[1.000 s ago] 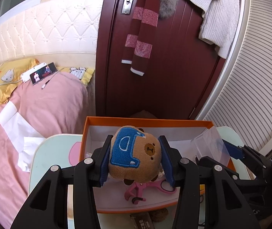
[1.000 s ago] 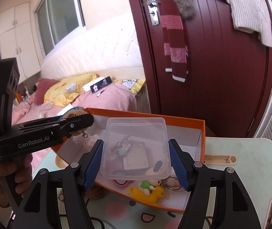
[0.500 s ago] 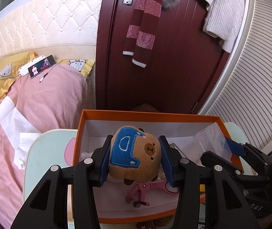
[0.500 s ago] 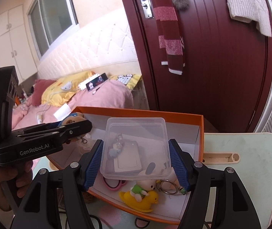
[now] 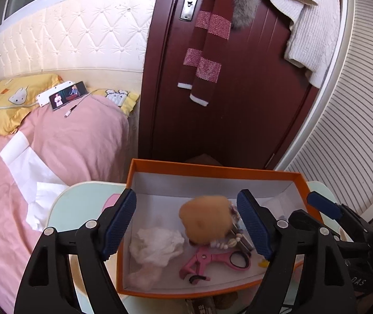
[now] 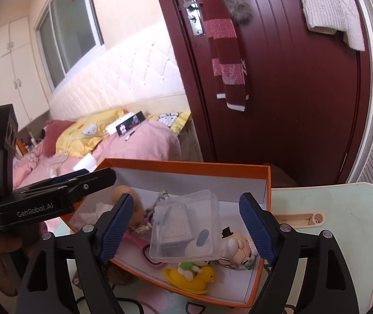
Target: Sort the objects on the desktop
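Note:
An orange box (image 5: 212,168) with a white inside stands on the small pale-green table. My left gripper (image 5: 186,225) is open above it. The brown plush bear (image 5: 206,219) lies in the box between the jaws, free of them. My right gripper (image 6: 189,230) is also open. The clear plastic case (image 6: 186,229) rests tilted inside the box (image 6: 186,166), apart from both pads. The bear shows partly in the right wrist view (image 6: 122,192).
In the box lie pink scissors (image 5: 212,259), a white crumpled cloth (image 5: 157,243), a yellow duck toy (image 6: 191,278) and a small figure keyring (image 6: 236,246). The pink bed (image 5: 55,144) is on the left, the dark red door (image 5: 238,91) behind. The table top (image 6: 330,209) extends right.
Both grippers have opened. The left let go of the plush bear and the right let go of the clear case; both things now lie in the orange box.

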Available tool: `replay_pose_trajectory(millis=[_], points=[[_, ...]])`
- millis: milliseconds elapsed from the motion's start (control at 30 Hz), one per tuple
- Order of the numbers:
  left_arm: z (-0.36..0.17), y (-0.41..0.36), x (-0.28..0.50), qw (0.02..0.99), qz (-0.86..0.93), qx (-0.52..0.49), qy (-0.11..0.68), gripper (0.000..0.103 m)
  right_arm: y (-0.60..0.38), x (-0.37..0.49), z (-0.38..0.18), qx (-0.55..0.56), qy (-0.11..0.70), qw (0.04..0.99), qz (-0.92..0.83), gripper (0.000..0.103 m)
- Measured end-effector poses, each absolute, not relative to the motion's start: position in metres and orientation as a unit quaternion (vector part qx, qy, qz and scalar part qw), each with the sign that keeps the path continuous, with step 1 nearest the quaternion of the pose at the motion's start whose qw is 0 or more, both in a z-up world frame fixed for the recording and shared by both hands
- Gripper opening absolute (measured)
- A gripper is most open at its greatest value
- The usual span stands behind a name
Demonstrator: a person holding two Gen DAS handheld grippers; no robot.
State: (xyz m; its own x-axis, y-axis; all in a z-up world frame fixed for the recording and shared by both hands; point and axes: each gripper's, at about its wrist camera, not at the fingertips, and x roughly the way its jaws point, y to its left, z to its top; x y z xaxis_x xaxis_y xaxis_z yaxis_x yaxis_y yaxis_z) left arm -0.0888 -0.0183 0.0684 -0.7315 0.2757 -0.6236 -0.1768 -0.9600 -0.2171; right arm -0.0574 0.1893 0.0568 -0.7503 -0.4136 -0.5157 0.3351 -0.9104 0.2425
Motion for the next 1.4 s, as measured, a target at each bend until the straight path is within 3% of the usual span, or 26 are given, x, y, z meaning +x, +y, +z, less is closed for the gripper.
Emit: replay_pose_trajectory(millis=[367, 533, 800, 900, 933, 967, 1033, 1400], points=[[0.070, -0.043, -0.068, 0.107, 0.926, -0.351, -0.090, 0.079, 0.187, -0.044, 0.053, 0.305, -0.062, 0.211, -0.927, 0.083], [0.069, -0.042, -0.036, 0.157, 0.912, -0.368, -0.095, 0.079, 0.189, -0.023, 0.046, 0.306, -0.051, 0.214, -0.926, 0.083], [0.032, -0.013, -0.006, 0.166, 0.898, -0.406, -0.029, 0.079, 0.202, 0.017, 0.045, 0.260, -0.054, 0.216, -0.940, 0.088], [0.017, -0.012, -0.007, 0.159, 0.893, -0.420, -0.041, 0.066, 0.203, 0.020, 0.044, 0.266, -0.059, 0.218, -0.937, 0.089], [0.012, -0.011, -0.008, 0.156, 0.891, -0.424, -0.041, 0.056, 0.204, 0.021, 0.043, 0.270, -0.062, 0.219, -0.936, 0.089], [0.007, -0.011, -0.009, 0.151, 0.891, -0.427, -0.035, 0.039, 0.204, 0.022, 0.041, 0.275, -0.065, 0.220, -0.934, 0.089], [0.006, -0.008, -0.007, 0.132, 0.899, -0.417, -0.001, 0.021, 0.205, 0.023, 0.038, 0.281, -0.067, 0.220, -0.932, 0.089], [0.014, -0.048, 0.004, 0.094, 0.906, -0.411, -0.040, 0.021, 0.179, 0.027, 0.010, 0.351, -0.035, 0.240, -0.904, 0.089]])
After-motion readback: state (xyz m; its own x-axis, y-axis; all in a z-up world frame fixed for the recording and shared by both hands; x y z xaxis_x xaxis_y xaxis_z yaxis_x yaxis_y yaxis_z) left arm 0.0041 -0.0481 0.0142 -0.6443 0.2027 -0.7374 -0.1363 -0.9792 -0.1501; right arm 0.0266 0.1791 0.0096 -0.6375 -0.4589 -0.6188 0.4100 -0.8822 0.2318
